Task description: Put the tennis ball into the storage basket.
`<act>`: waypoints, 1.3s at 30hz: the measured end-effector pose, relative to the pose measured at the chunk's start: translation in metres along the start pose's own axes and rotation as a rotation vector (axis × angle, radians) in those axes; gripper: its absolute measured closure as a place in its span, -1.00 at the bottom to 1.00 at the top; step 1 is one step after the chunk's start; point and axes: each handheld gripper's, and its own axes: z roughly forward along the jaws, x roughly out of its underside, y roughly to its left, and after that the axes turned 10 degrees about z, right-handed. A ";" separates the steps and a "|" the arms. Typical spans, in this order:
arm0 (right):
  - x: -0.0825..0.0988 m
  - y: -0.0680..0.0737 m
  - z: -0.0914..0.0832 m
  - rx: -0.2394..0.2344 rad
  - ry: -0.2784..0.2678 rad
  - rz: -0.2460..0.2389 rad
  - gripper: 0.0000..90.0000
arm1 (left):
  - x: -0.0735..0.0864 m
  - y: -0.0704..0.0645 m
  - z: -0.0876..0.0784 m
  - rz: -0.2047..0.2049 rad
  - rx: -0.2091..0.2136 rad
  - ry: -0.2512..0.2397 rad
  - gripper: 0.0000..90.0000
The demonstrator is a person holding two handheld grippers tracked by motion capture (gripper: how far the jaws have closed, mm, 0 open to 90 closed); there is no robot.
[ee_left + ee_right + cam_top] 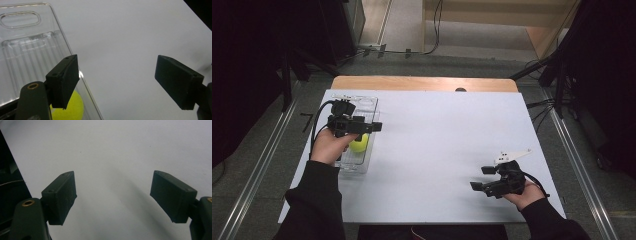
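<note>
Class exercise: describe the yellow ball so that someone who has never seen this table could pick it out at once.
Start at the white tabletop and look to its left edge, where a clear plastic tray lies. The small round yellow ball rests in the tray's near half, just under the left gripper. It is the one brightly coloured thing on the table.

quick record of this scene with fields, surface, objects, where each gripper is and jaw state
surface: white table top
container: clear plastic tray at the table's left side
object: yellow ball lying in the tray, partly hidden
left gripper: over the tray's right edge above the ball, jaws wide apart, holding nothing
right gripper: near the table's front right, over bare table, jaws wide apart, holding nothing
</note>
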 end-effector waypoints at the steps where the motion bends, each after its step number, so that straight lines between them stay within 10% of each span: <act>1: 0.000 0.000 0.000 0.002 -0.001 0.003 -0.58 | 0.000 -0.001 0.001 0.002 0.003 0.001 -0.55; 39: 0.000 0.000 0.000 0.003 -0.001 0.003 -0.58 | 0.003 -0.046 0.033 0.126 0.108 0.030 -0.55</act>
